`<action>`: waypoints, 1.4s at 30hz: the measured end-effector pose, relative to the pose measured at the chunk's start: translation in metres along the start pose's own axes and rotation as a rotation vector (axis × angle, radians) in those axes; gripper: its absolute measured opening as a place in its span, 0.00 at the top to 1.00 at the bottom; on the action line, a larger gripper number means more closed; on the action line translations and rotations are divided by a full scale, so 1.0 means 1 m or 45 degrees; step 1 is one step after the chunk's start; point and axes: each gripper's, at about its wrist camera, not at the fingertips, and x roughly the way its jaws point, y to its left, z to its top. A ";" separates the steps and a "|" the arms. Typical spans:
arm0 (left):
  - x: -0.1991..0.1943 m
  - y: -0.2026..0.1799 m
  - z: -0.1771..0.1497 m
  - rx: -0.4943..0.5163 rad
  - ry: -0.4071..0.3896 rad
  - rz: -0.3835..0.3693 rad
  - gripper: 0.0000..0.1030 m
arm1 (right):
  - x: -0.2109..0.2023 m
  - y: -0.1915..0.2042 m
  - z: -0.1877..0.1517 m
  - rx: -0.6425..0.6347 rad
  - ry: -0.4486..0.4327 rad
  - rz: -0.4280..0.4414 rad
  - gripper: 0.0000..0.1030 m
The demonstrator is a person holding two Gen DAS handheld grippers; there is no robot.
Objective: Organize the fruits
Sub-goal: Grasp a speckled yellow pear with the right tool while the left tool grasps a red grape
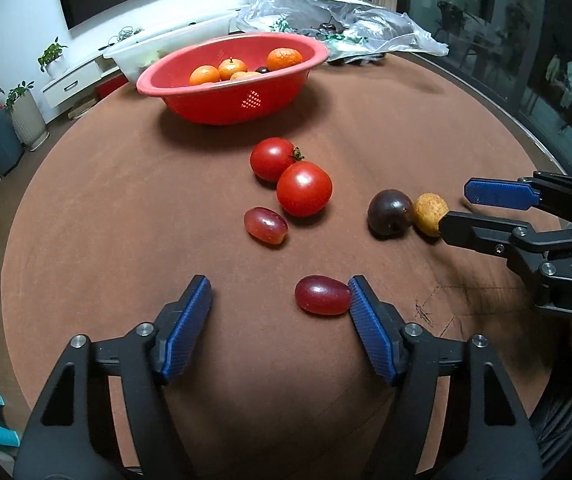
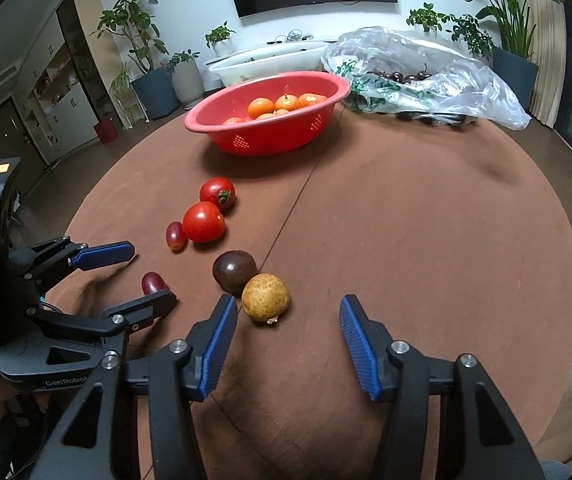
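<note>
**Oranges gathered in the basket, six fruits left on the bench**

Part of the sorting appears done: several oranges (image 1: 284,58) and one dark fruit are seen inside the red basket (image 1: 206,96) at the far side of the brown bench (image 1: 106,220). Six pieces are left loose on the bench. Two tomatoes (image 1: 303,188), touching each other, lie in the middle, with a red grape (image 1: 266,225) just beside the nearer one. To the right, a dark plum (image 1: 389,213) and a yellow-brown fruit (image 2: 265,297) are seen touching.

The left gripper (image 1: 280,298) is held wide open low over the bench, and a second red grape (image 1: 323,294) lies between its fingers, against the right pad; it is not yet gripped. The right gripper (image 2: 287,312) is likewise spread wide, with the yellow-brown fruit just ahead of its left finger. Nothing is held by either. A plastic bag (image 2: 425,76) with dark cherries lies far right.
</note>
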 end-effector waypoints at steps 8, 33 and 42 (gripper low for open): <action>0.000 -0.005 0.000 0.008 -0.005 -0.043 0.55 | 0.002 0.001 0.000 -0.008 0.008 -0.006 0.45; -0.007 -0.008 -0.001 -0.010 -0.019 -0.124 0.74 | 0.002 0.002 0.000 -0.017 0.006 -0.013 0.47; -0.020 0.003 -0.003 -0.055 -0.052 -0.131 0.74 | 0.003 0.008 0.003 -0.052 0.016 -0.028 0.49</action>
